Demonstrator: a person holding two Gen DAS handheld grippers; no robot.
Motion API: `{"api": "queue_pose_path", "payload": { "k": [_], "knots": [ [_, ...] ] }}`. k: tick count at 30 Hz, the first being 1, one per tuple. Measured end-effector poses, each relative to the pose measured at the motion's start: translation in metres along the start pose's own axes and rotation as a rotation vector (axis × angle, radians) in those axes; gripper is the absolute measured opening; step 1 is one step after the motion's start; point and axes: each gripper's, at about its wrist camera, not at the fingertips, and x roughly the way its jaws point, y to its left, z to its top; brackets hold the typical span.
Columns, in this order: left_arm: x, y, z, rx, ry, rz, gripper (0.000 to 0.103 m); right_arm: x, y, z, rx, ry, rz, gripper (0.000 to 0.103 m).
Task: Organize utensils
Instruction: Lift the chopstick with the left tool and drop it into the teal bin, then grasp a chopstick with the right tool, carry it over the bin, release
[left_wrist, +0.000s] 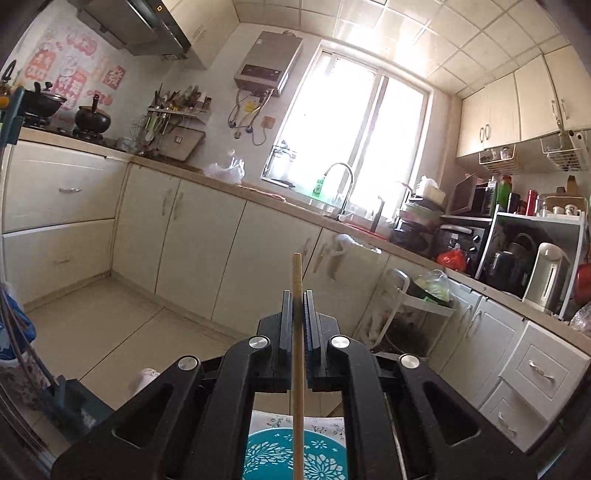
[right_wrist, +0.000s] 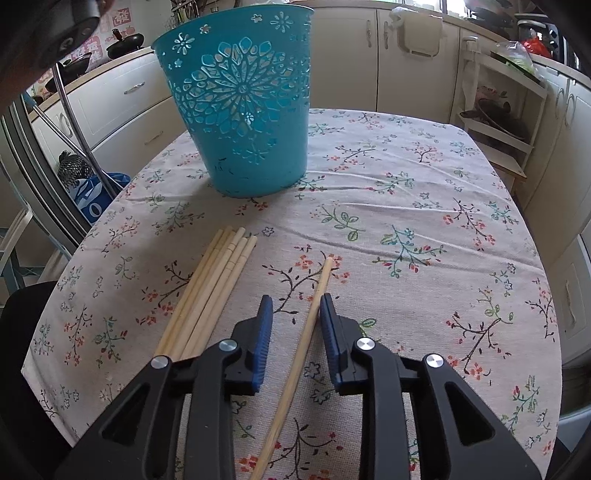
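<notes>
My left gripper (left_wrist: 297, 295) is shut on a wooden chopstick (left_wrist: 297, 354), held upright high above the teal cut-out basket (left_wrist: 295, 458), whose rim shows below the jaws. In the right wrist view the same teal basket (right_wrist: 240, 99) stands at the far left of the table. My right gripper (right_wrist: 295, 301) is open, its blue pads either side of a single chopstick (right_wrist: 299, 354) lying on the cloth. A bundle of several chopsticks (right_wrist: 207, 291) lies just left of it.
The table has a floral tablecloth (right_wrist: 406, 221). Kitchen cabinets (left_wrist: 192, 236) and a cluttered counter with sink and appliances (left_wrist: 517, 258) ring the room. A white rack (right_wrist: 495, 110) stands beyond the table's far right edge.
</notes>
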Motion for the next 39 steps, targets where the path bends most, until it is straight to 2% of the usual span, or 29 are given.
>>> {"api": "queue_pose_path", "payload": {
  "k": [8, 13, 14, 18, 19, 21, 23, 28, 33, 38, 39],
  "knots": [
    [0.022, 0.004, -0.050, 0.073, 0.073, 0.064, 0.005, 0.000, -0.003, 0.000, 0.009, 0.000, 0.012, 0.028],
    [0.012, 0.008, -0.069, 0.129, 0.138, 0.070, 0.007, 0.000, -0.003, 0.000, 0.011, -0.001, 0.015, 0.028],
    [0.005, 0.009, -0.071, 0.140, 0.142, 0.071, 0.013, 0.000, -0.003, 0.000, 0.012, -0.001, 0.016, 0.028],
    [-0.040, 0.021, -0.071, 0.164, 0.129, 0.099, 0.053, -0.001, -0.005, 0.000, 0.019, -0.002, 0.028, 0.030],
    [-0.053, 0.026, -0.071, 0.170, 0.122, 0.107, 0.056, -0.001, -0.006, 0.000, 0.023, -0.003, 0.035, 0.030],
    [-0.083, 0.037, -0.077, 0.176, 0.110, 0.131, 0.070, -0.002, -0.009, 0.000, 0.041, -0.004, 0.056, 0.031],
    [-0.105, 0.051, -0.089, 0.178, 0.123, 0.164, 0.077, -0.002, -0.014, 0.000, 0.072, -0.006, 0.084, 0.031],
    [-0.120, 0.103, -0.144, 0.105, 0.317, 0.232, 0.078, -0.004, -0.010, -0.002, 0.075, 0.001, 0.066, 0.031],
    [-0.108, 0.130, -0.177, -0.005, 0.462, 0.209, 0.079, -0.001, -0.001, 0.005, 0.041, 0.038, 0.009, 0.031],
    [-0.105, 0.136, -0.184, -0.059, 0.491, 0.153, 0.083, 0.003, 0.006, 0.008, 0.005, 0.059, -0.046, 0.031],
    [-0.104, 0.136, -0.184, -0.056, 0.499, 0.142, 0.084, 0.003, 0.008, 0.008, -0.005, 0.062, -0.067, 0.028]
  ]
}}
